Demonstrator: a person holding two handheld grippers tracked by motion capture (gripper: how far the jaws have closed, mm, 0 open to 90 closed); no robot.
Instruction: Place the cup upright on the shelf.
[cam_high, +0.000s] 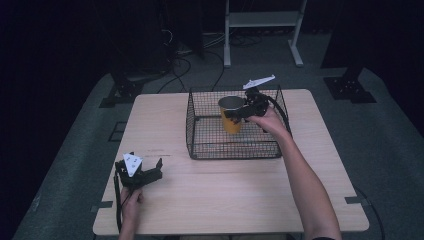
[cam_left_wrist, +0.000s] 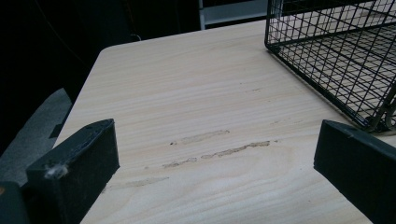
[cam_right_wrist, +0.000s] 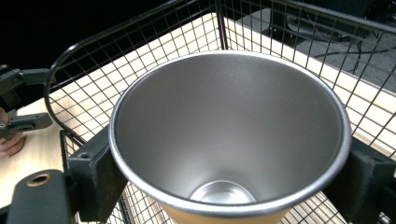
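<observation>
A yellow cup (cam_high: 231, 114) with a steel inside hangs upright over the black wire basket (cam_high: 200, 132), low between its walls. My right gripper (cam_high: 239, 113) is shut on it just under the rim. In the right gripper view the cup's steel inside (cam_right_wrist: 229, 135) gapes from above, a black jaw pressed on each side, with the basket's mesh (cam_right_wrist: 154, 46) under and around it. My left gripper (cam_high: 150, 172) rests open on the table's front left, nothing between its jaws. The left gripper view shows bare tabletop (cam_left_wrist: 196, 107) between the jaws and the basket's corner (cam_left_wrist: 336, 56) at upper right.
The wooden table (cam_high: 165, 200) has free room left of and in front of the basket. A white frame (cam_high: 262, 30) and cables lie on the dark floor beyond the table's far edge.
</observation>
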